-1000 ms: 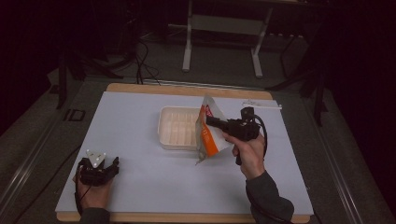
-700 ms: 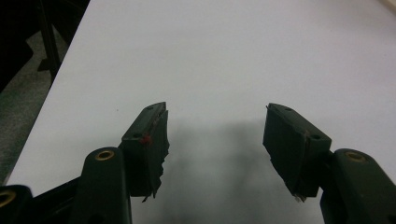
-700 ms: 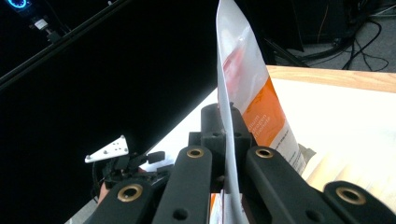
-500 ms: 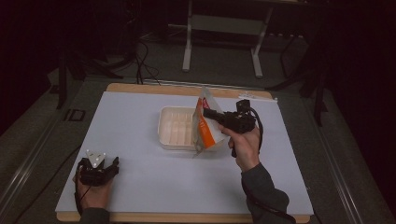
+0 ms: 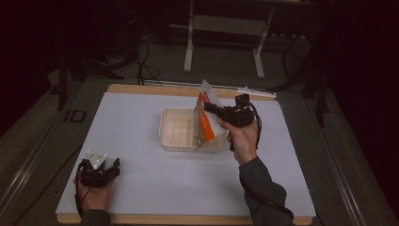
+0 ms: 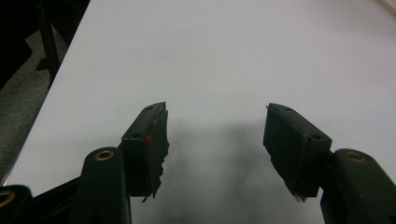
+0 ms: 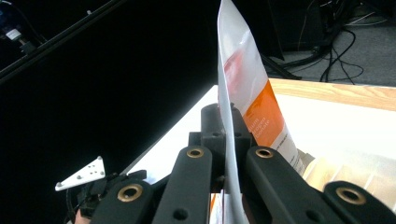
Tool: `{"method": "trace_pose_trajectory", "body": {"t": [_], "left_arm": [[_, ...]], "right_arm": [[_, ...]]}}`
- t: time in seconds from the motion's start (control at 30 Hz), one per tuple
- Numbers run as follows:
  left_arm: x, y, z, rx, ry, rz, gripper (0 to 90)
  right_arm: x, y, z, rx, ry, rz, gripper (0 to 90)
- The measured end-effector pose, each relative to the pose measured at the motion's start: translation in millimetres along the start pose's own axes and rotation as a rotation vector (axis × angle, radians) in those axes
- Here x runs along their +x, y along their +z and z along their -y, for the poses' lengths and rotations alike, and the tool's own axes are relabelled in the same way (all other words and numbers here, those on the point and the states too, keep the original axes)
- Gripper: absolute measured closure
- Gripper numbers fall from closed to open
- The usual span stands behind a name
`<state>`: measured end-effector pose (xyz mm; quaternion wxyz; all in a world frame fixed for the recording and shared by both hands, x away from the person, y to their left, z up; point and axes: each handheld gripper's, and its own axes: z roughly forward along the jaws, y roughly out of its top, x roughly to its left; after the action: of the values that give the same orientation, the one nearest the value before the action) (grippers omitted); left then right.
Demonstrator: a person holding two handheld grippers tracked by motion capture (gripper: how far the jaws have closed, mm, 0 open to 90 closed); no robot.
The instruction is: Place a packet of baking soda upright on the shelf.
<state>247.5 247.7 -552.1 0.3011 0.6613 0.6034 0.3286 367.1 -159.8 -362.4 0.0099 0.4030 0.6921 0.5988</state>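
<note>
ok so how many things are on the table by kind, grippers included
grippers: 2, left gripper open and resting on the table, right gripper shut on the pouch
trays: 1, white tray
pouches: 1, white and orange pouch, held over the tray
total: 4

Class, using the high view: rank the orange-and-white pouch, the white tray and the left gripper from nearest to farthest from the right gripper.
1. Orange-and-white pouch: clamped in the right gripper, hanging over the tray.
2. White tray: mid-table, just beneath and left of that gripper.
3. Left gripper: far off at the table's near left corner.
</note>
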Motion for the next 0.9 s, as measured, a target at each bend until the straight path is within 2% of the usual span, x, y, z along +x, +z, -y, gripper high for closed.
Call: {"method": "trace_pose_trajectory", "body": {"t": [0.4, 0.63, 0.77, 0.9], "left_arm": [[0.3, 0.1, 0.0, 0.000, -0.002, 0.002, 40.0], [0.5, -0.1, 0.1, -0.003, -0.004, 0.004, 40.0], [0.5, -0.1, 0.1, -0.003, -0.006, 0.004, 39.9], [0.5, -0.1, 0.1, -0.004, -0.006, 0.004, 39.9]], "right_arm": [[-6.7, 11.2, -2.5, -0.002, -0.009, 0.042, 90.0], [-9.7, 21.3, -2.2, 0.020, -0.023, 0.079, 90.0], [-13.4, 24.2, -1.2, 0.012, -0.016, 0.092, 90.0], [-15.0, 26.4, 0.0, 0.009, -0.027, 0.112, 90.0]]}}
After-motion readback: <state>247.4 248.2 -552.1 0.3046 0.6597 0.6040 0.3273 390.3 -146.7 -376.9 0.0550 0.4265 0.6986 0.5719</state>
